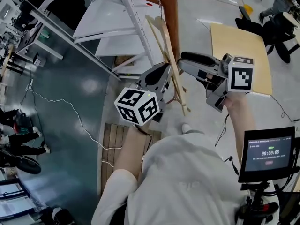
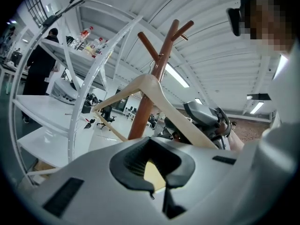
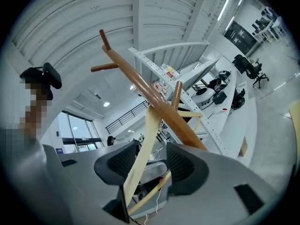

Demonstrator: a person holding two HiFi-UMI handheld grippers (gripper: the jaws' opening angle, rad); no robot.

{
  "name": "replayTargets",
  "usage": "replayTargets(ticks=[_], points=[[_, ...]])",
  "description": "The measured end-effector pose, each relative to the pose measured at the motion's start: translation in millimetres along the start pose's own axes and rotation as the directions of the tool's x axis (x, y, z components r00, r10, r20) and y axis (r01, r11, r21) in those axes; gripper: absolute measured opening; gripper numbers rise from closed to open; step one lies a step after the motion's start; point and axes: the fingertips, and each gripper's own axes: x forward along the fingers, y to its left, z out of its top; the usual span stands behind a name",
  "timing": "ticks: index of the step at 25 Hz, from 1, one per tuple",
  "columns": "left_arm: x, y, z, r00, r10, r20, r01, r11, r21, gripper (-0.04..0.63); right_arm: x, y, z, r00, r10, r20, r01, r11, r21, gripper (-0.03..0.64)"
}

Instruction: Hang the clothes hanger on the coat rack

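**Hanger at the rack, not yet hung**

My left gripper is clamped on one end of the clothes hanger, which tilts just beside the coat rack pole, below its pegs. My right gripper is wide, a hanger arm between its jaws. Next, I judge — lift it and catch a peg.

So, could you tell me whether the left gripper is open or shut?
Shut on the clothes hanger: the left gripper has both pads against the pale wood, with no gap.
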Motion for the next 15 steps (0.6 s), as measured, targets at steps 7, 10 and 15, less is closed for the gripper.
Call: replayTargets(ticks=[7, 10, 15], points=[[8.6, 4.2, -4.9, 1.000, -0.006, -0.013, 0.006, 1.000, -0.010, 0.001, -25.7, -12.1, 2.4, 0.997, -0.017, 0.080, 0.012, 0.998, 0.058, 0.187], [3.7, 9.8, -4.0, 1.000, 0.008, -0.005, -0.008, 1.000, -0.013, 0.001, -29.0, -8.7, 6.5, 0.993, -0.006, 0.121, -0.001, 0.998, 0.062, 0.186], [-7.4, 16.2, -2.8, 0.997, 0.071, 0.021, -0.070, 0.997, -0.019, 0.002, -41.7, 7.3, 14.5, 0.987, 0.005, 0.162, -0.006, 1.000, 0.010, 0.184]])
